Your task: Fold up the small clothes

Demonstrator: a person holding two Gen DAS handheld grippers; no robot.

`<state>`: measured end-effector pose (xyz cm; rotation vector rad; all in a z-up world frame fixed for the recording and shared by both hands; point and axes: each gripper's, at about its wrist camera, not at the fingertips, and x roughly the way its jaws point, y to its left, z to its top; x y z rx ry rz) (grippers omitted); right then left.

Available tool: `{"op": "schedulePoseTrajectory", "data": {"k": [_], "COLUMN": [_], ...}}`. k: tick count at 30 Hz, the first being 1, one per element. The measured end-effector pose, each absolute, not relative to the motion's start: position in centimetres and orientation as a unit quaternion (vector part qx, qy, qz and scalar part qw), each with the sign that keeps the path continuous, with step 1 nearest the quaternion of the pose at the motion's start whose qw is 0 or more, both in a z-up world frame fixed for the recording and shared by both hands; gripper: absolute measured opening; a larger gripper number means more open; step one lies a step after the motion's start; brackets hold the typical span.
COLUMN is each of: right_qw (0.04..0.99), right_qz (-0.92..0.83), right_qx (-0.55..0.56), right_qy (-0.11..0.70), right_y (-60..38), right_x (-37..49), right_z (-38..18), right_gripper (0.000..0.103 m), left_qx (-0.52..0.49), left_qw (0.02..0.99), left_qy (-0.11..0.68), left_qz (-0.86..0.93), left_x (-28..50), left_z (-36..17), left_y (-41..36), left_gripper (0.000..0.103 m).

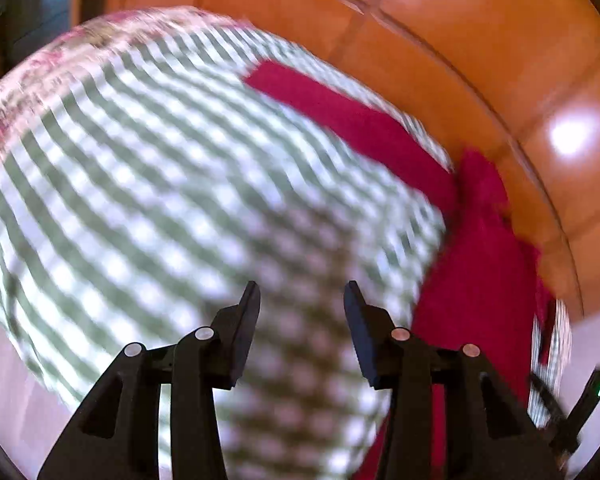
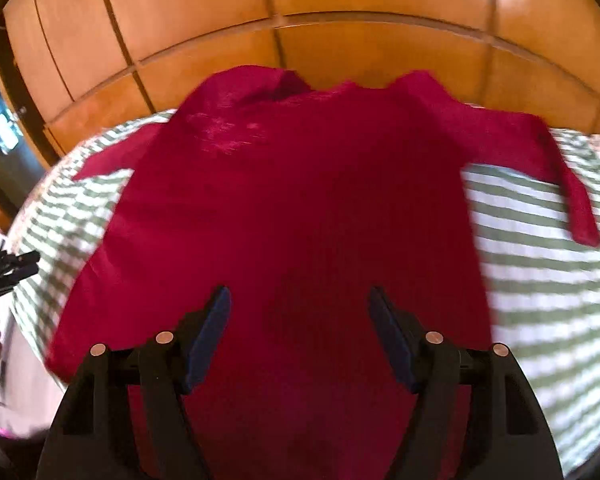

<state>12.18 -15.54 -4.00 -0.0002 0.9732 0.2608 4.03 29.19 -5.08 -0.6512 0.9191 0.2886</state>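
Note:
A red long-sleeved top [image 2: 300, 208] lies spread flat on a green-and-white checked cloth [image 2: 548, 280], sleeves out to both sides. My right gripper [image 2: 300, 300] is open and empty, hovering over the top's lower body. My left gripper [image 1: 302, 292] is open and empty above the checked cloth [image 1: 160, 184], with the red top [image 1: 472, 280] to its right and one sleeve [image 1: 352, 120] stretching away. The left gripper also shows at the left edge of the right wrist view [image 2: 8, 268].
Orange wooden cabinet panels [image 2: 340, 8] stand behind the bed, also in the left wrist view [image 1: 500, 40]. A pink floral border [image 1: 40, 76] edges the checked cloth at the far left. Both views are blurred by motion.

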Motion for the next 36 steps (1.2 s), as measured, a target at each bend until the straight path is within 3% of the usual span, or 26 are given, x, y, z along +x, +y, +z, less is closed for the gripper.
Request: {"op": "schedulePoseTrajectory", "data": {"k": [4, 7, 13, 14, 16, 17, 18, 25, 30, 31, 32, 33, 34, 36], "right_qw": [0.875, 0.871, 0.886, 0.886, 0.886, 0.887, 0.887, 0.887, 0.888, 0.888, 0.888, 0.888, 0.888, 0.888], "right_qz": [0.138, 0.136, 0.145, 0.147, 0.147, 0.146, 0.146, 0.144, 0.143, 0.143, 0.143, 0.142, 0.141, 0.141], "right_qx": [-0.036, -0.057, -0.052, -0.051, -0.052, -0.054, -0.057, -0.059, -0.061, -0.061, -0.062, -0.062, -0.063, -0.065], "right_qy": [0.462, 0.469, 0.437, 0.437, 0.436, 0.435, 0.435, 0.435, 0.433, 0.433, 0.433, 0.433, 0.433, 0.433], "right_y": [-11.9, -11.3, -11.6, -11.5, -11.5, -11.3, -11.1, -11.0, -10.9, -10.9, -10.9, -10.9, -10.8, -10.8], "right_x": [13.3, 13.4, 13.1, 13.2, 13.3, 13.3, 13.5, 13.6, 13.5, 13.5, 13.5, 13.6, 13.6, 13.7], "right_z": [-5.9, -8.0, -9.2, -9.2, -9.4, -9.5, -9.6, -9.7, -9.7, -9.8, -9.8, -9.8, -9.8, -9.8], "right_gripper": [0.07, 0.073, 0.084, 0.087, 0.089, 0.09, 0.09, 0.091, 0.091, 0.091, 0.091, 0.091, 0.091, 0.091], "left_qx": [-0.334, -0.343, -0.339, -0.336, -0.333, -0.329, -0.322, -0.271, -0.294, -0.305, -0.308, -0.311, -0.32, -0.33], "left_qw": [0.833, 0.826, 0.812, 0.812, 0.813, 0.813, 0.81, 0.831, 0.823, 0.823, 0.824, 0.827, 0.831, 0.833], "left_qy": [0.403, 0.397, 0.412, 0.415, 0.419, 0.426, 0.439, 0.362, 0.365, 0.368, 0.368, 0.367, 0.363, 0.365], "left_qz": [0.179, 0.207, 0.236, 0.237, 0.228, 0.221, 0.219, 0.322, 0.319, 0.306, 0.301, 0.289, 0.274, 0.254], "left_x": [7.5, 10.9, 18.2, 19.1, 20.6, 21.1, 21.8, 17.9, 14.7, 14.5, 14.5, 14.6, 15.0, 16.2], "left_z": [-4.2, -4.6, -7.0, -7.3, -7.8, -8.0, -8.3, -3.1, -3.0, -3.4, -3.6, -3.8, -4.1, -4.8], "left_y": [33.6, 36.1, 38.8, 38.9, 39.1, 39.0, 39.0, 43.3, 47.1, 47.1, 46.9, 46.4, 45.9, 44.8], "left_gripper": [0.049, 0.063, 0.066, 0.064, 0.047, 0.018, 0.002, 0.0, 0.0, 0.0, 0.012, 0.04, 0.05, 0.055]}}
